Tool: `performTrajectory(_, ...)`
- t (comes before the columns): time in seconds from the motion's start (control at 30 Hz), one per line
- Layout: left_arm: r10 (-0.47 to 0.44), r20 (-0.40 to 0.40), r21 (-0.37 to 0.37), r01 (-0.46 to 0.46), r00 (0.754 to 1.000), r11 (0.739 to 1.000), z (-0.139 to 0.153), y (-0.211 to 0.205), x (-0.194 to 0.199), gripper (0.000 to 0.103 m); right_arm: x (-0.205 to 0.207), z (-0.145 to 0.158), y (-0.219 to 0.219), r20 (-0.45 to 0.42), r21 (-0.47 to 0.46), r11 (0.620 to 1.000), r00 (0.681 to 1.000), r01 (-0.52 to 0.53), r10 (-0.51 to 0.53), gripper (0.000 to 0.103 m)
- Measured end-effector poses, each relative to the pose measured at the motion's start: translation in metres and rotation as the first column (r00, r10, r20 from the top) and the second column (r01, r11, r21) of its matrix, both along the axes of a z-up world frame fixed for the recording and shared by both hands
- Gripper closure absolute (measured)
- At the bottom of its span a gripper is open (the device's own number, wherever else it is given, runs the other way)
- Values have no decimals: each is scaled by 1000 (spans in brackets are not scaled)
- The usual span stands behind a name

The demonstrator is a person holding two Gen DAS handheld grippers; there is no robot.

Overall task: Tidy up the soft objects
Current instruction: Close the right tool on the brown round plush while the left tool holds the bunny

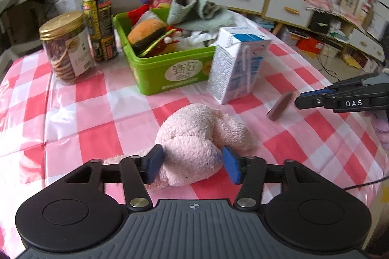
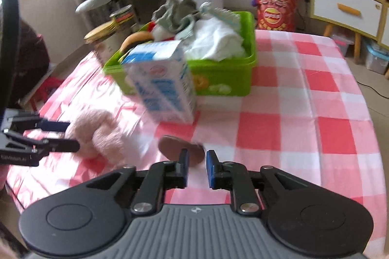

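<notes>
Right in front of the left gripper [image 1: 192,163], a fluffy pink plush toy [image 1: 199,142] lies on the counter [image 1: 80,118], which wears a red and white checked cloth. The toy looks light, soft and squashy, so it should bend and sag when lifted and will not break. The best place to hold it is probably the fat round middle, where there is plenty of fluff to squeeze. The left gripper is open wide, with one blue pad on each side of the toy. The pads are at the fluff or just beside it, but they do not pinch it yet. A bit to the right, the right gripper [image 2: 197,167] is open only a little and holds nothing. A small flat brown thing [image 2: 181,149] sits just past its fingers, too blurry to name. It cannot be told if the fingers touch it. Farther back stands a blue and white milk carton [image 1: 239,62]. Behind that is a green bin [image 1: 167,69] already full of soft things: a burger plush [image 1: 147,34], a green towel [image 1: 197,6] and a white cloth [image 2: 216,39]. The pink toy likely goes there too. Left of the bin stand a cookie jar [image 1: 66,47] and a tall can [image 1: 101,25].
</notes>
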State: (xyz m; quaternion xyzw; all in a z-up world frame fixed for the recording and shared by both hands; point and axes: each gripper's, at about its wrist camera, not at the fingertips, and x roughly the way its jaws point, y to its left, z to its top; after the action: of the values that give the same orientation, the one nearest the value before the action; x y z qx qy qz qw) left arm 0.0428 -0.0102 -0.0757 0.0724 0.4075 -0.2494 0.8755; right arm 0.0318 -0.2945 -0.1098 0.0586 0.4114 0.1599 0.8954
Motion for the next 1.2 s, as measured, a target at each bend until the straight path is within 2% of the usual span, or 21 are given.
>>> performTrajectory(0.1,5,9,-4,-5,1000,1000,-4,1,-4,30,-6,-2,4,1,-24,1000,1000,-5,5,65)
performTrajectory(0.2,4,16,8,-4,1000,1000,-9,-2,-4,25,-10,-6,11,4,-41,999,1000,-23,24,63)
performTrajectory(0.3,16,42,17,-17,999,1000,-12,-4,-2,24,-9,-12,21,4,-60,997,999,-39,40,53)
performTrajectory(0.4,41,60,3,-41,997,999,-16,-4,2,23,-8,-17,33,38,-70,997,998,-38,41,49)
performTrajectory(0.67,47,119,13,-48,992,999,-31,-3,7,24,1,-33,59,104,-130,991,993,-31,45,49)
performTrajectory(0.77,56,128,-2,-57,990,998,-31,-2,9,27,6,-39,69,118,-165,986,991,-38,58,49)
performTrajectory(0.93,68,133,-23,-65,989,998,-29,0,12,36,13,-41,77,138,-164,986,989,-33,56,49)
performTrajectory(0.97,71,134,-21,-69,988,997,-29,0,12,40,13,-41,78,141,-164,986,989,-29,53,50)
performTrajectory(1.07,83,122,-32,-80,989,996,-27,3,14,43,13,-39,79,140,-163,986,989,-33,56,68)
performTrajectory(1.2,114,101,-63,-108,988,992,-20,9,17,45,11,-35,77,132,-149,988,989,-42,62,68)
